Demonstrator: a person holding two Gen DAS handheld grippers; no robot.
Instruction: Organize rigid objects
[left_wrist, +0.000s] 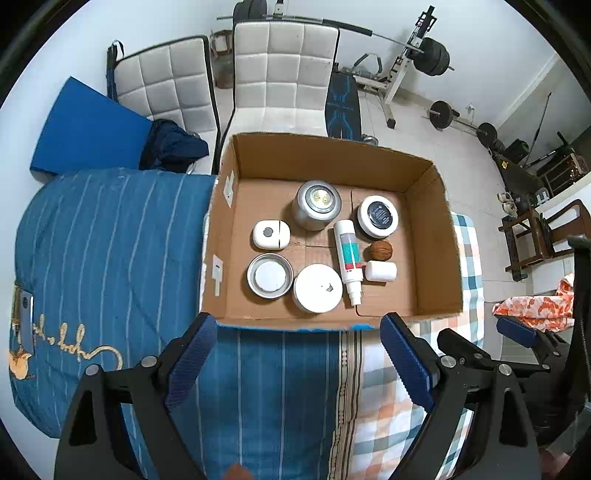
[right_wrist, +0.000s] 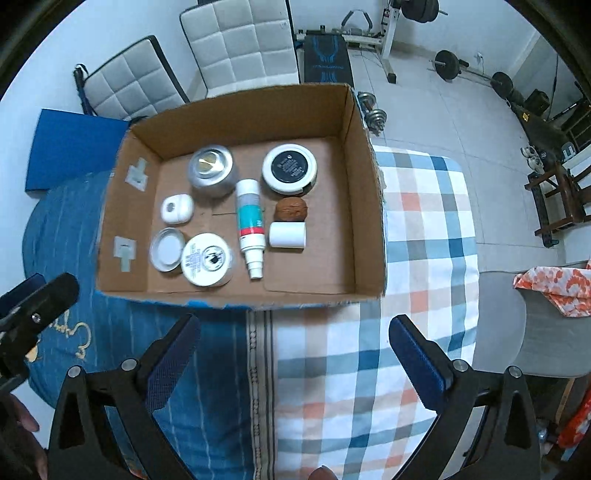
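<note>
All seven items lie inside the box (right_wrist: 364, 206) on the bed (right_wrist: 417, 229); nothing remains outside. Both the left gripper (left_wrist: 295, 365) and right gripper (right_wrist: 295, 362) hover with jaws spread, empty; the task looks finished.

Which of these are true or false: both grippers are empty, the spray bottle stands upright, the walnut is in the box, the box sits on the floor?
1. Left gripper and right gripper are open and empty. True.
2. The spray bottle stands upright. False: it lies on its side.
3. The walnut is inside the cardboard box. True.
4. The box sits on the floor. False: it rests on the bedding.
</note>
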